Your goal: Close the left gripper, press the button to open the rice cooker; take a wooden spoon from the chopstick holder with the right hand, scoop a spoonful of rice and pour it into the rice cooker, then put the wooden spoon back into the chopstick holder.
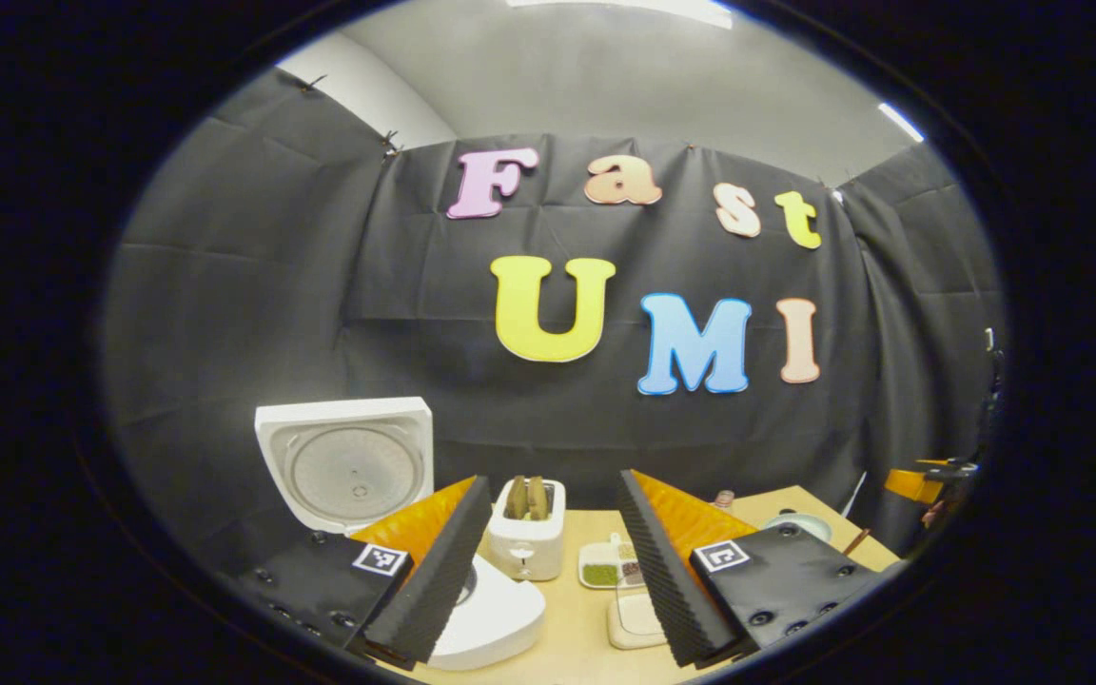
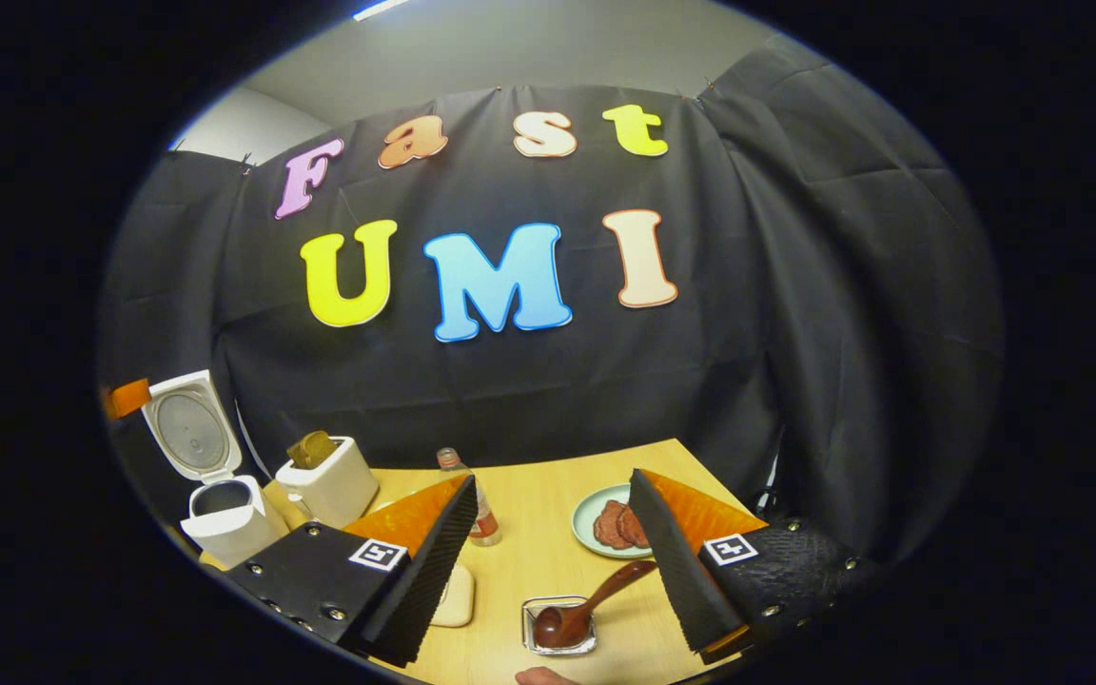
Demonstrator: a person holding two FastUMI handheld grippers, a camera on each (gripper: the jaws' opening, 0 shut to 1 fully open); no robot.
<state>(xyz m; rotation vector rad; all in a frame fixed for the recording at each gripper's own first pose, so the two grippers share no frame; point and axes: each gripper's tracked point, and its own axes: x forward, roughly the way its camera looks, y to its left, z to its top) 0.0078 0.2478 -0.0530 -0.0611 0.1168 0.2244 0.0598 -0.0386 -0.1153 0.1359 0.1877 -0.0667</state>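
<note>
The white rice cooker (image 1: 496, 618) stands open with its lid (image 1: 343, 466) upright, just left of my left gripper (image 1: 554, 481), which is open and holds nothing. In the right gripper view the cooker (image 2: 225, 518) sits at the far left of the table. A dark wooden spoon (image 2: 591, 604) lies on the table with its bowl in a small clear square container (image 2: 534, 639). It is below and between the fingers of my right gripper (image 2: 553, 480), which is open and not touching it.
A white toaster (image 1: 527, 542) with bread stands beside the cooker, near a divided dish of beans (image 1: 605, 569) and a cream square pad (image 1: 634, 618). A small bottle (image 2: 483, 518) and a plate of meat slices (image 2: 596, 523) sit mid-table. A fingertip (image 2: 543, 676) shows at the front edge.
</note>
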